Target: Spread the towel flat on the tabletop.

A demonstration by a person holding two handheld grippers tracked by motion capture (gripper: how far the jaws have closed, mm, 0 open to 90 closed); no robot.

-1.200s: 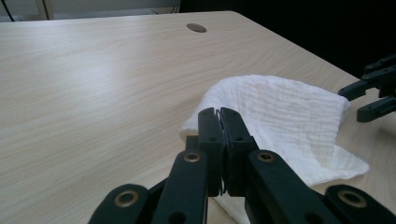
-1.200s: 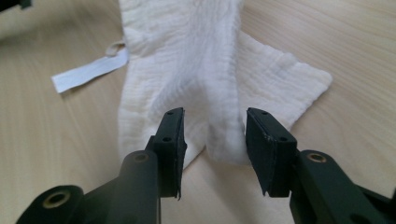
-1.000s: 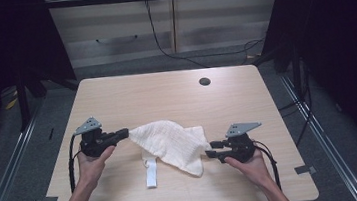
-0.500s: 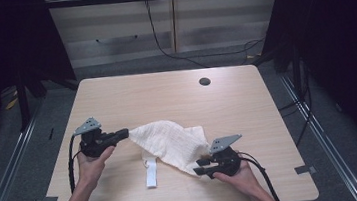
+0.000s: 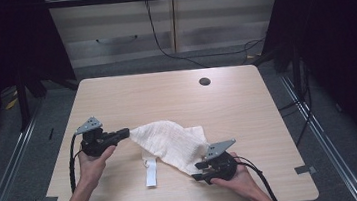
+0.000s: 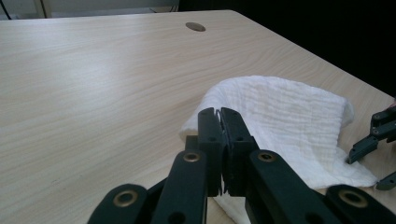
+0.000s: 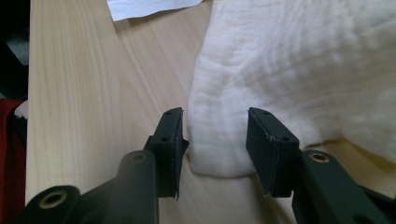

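Cloth (image 5: 171,142) corner now between right claw (image 5: 197,171) jaws

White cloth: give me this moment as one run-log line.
left claw: shut on white cloth corner | right claw: open, just been opening, cloth edge between jaws, unpinched | table: cloth rumpled

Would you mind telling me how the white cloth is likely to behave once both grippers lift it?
The white cloth will probably sag between the grips, since it already lies rumpled and folded. It looks thin and crinkled, so likely light. The left gripper is shut on one corner; the right gripper straddles another with its jaws open, so that corner could slip.
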